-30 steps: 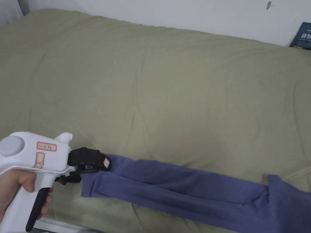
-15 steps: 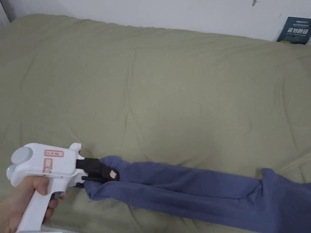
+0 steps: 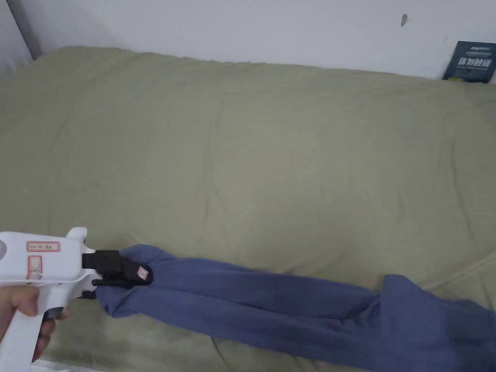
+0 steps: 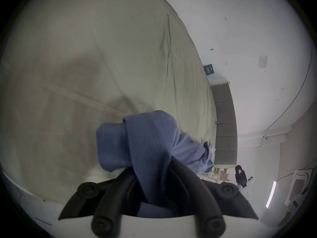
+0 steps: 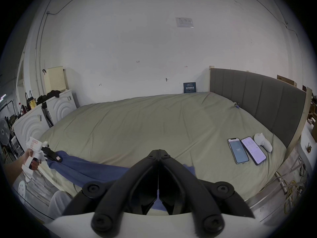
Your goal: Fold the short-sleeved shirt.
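Head view showed the blue shirt (image 3: 271, 310) stretched in a long band along the bed's (image 3: 271, 155) near edge. The left gripper (image 3: 127, 276) clamped its bunched end; the right gripper (image 5: 158, 155) was closed on blue fabric.

From my end: plain blue shirt (image 3: 271, 310), olive-green bed (image 3: 271, 145) cover, white gripper (image 3: 128, 276) body with black jaws, grey headboard (image 5: 253, 94), white wall (image 3: 242, 24).

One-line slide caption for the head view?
Left gripper clamps one end of the blue shirt, bunched into a long band across the olive bedspread.
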Demonstrator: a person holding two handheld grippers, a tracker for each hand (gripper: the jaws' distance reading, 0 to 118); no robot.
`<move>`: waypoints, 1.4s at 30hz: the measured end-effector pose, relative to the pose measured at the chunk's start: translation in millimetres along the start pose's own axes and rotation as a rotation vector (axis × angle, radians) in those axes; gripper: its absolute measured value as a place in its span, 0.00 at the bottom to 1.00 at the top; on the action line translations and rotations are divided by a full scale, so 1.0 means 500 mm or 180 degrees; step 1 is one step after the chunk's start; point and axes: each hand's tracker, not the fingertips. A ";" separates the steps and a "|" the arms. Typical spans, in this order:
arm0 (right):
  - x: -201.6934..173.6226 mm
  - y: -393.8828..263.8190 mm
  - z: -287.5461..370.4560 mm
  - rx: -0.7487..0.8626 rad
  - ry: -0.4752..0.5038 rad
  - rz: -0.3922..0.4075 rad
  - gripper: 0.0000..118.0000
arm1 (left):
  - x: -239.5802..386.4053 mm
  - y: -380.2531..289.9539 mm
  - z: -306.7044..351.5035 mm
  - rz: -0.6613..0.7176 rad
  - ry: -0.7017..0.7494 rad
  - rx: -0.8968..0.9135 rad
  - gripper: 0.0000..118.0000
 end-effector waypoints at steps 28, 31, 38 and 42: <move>-0.013 0.007 0.041 0.0588 -0.0234 0.0336 0.01 | 0.417 -0.270 -0.355 -0.2188 0.1993 -0.0437 0.07; -0.009 0.001 0.040 0.0520 -0.0237 0.0297 0.01 | 0.421 -0.274 -0.397 -0.2121 0.1905 -0.0349 0.31; -0.001 -0.007 0.042 0.0425 -0.0234 0.0234 0.01 | 0.432 -0.271 -0.331 -0.1867 0.1308 -0.0335 0.89; 0.001 -0.010 0.032 0.0365 -0.0171 0.0132 0.01 | 0.383 -0.210 -0.236 -0.1568 0.0778 -0.0098 0.04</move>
